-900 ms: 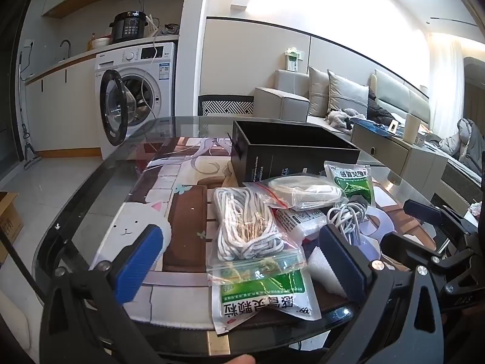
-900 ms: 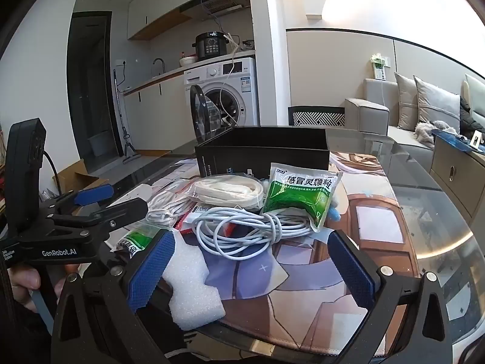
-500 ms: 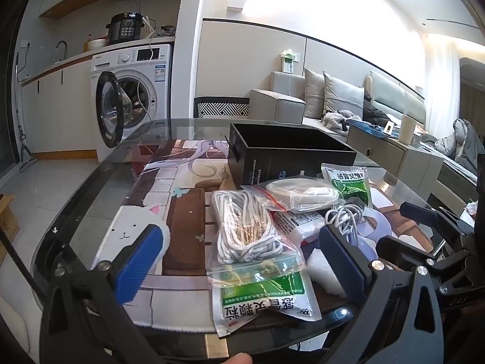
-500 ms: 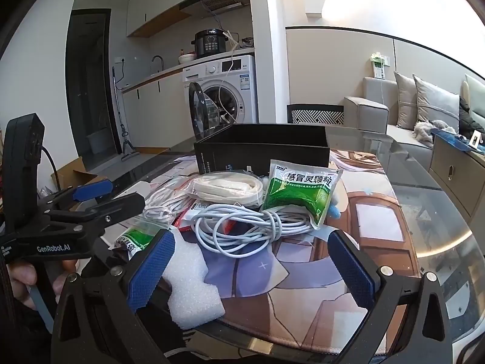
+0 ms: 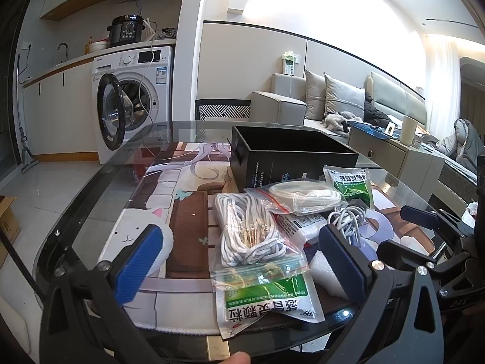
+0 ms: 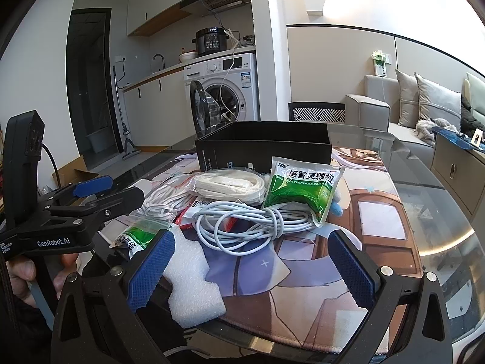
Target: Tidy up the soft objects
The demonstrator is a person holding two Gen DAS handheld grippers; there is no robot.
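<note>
Little changed since earlier frames: left gripper (image 5: pixel 239 264) and right gripper (image 6: pixel 250 268) still spread wide, empty; open black cardboard box (image 6: pixel 263 145) at 12 o'clock unfilled.

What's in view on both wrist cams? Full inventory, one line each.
box: 1, black, open top, far side of the mat
green sachet: 1, propped against the box, over the cable
second green sachet: 1, near table edge, partly under the rope bag
rope bag: 1, clear zip bag, white rope, mid mat
strap bag: 1, clear, off-white coil, before the box
cable: 1, white, loose coil, mat centre
foam: 1, white, near edge
mat: 1, cartoon print, on the glass table
washer: 1, white, door open, behind
sofa: 1, grey, right background
left tongs: blue pads, open, empty
right tongs: blue pads, open, empty
</note>
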